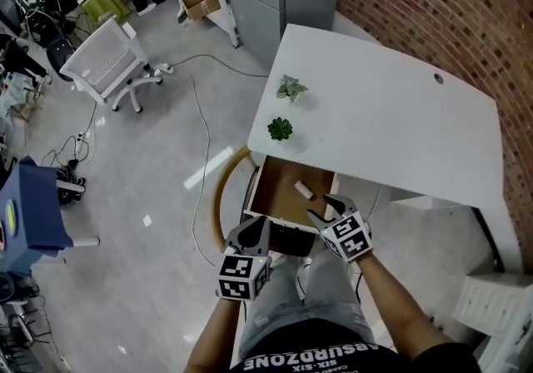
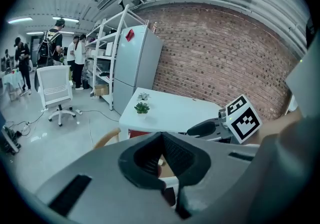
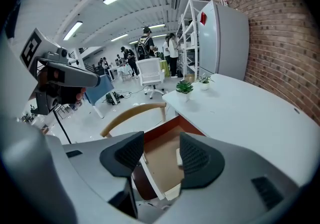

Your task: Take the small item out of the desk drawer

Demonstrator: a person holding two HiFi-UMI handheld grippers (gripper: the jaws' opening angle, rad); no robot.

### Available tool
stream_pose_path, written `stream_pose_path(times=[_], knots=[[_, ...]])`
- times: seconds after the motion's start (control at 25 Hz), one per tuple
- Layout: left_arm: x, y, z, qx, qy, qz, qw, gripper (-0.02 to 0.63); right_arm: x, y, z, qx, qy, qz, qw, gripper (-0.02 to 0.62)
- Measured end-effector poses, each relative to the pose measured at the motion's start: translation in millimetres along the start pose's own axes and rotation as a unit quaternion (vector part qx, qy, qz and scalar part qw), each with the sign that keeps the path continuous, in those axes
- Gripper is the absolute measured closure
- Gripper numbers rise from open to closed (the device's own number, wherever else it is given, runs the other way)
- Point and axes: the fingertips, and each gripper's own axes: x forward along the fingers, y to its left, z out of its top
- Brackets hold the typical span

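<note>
Your right claw (image 1: 326,207) hangs over the near edge of the open drawer (image 1: 273,186), jaws well apart and empty. The item (image 1: 303,190) lies on the drawer floor just ahead of it, showing beside its right jaw. Your left claw (image 1: 251,234) sits to its left at the drawer front, tips closed together, gripping nothing.

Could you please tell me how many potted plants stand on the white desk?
2. A pale plant and a darker green plant stand apart near the white desk's left edge in the head view; none seems hidden.
</note>
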Motion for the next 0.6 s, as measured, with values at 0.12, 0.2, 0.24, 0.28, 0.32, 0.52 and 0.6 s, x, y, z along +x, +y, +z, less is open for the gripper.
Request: stream_pose_path(times=[0.12, 0.2, 0.24, 0.28, 0.32, 0.52, 0.6], knots=[[12, 3, -6, 0.002, 0.014, -0.01, 0.9999, 0.609, 10, -6, -2, 0.005, 0.005, -0.004, 1.0, 0.383], [20, 2, -9, 0.002, 0.022, -0.015, 0.9996, 0.609, 16, -10, -4, 0.003, 0.011, -0.004, 1.0, 0.383], [24, 2, -9, 0.003, 0.025, -0.016, 0.9995, 0.609, 20, -13, -5, 0.002, 0.014, -0.003, 1.0, 0.383], [28, 3, -9, 0.003, 0.027, -0.016, 0.9995, 0.609, 23, -15, -6, -0.001, 0.019, -0.002, 1.0, 0.383], [31, 3, -8, 0.001, 0.027, -0.016, 0.9995, 0.609, 27, -17, -8, -0.003, 0.023, 0.0, 1.0, 0.383], [47, 9, -13, -0.033, 0.026, -0.014, 0.999, 0.609, 47, -29, -15, -0.013, 0.042, 0.008, 0.999, 0.383], [52, 14, -16, -0.04, 0.026, -0.01, 0.9988, 0.609, 55, -33, -16, -0.017, 0.044, 0.01, 0.999, 0.383]])
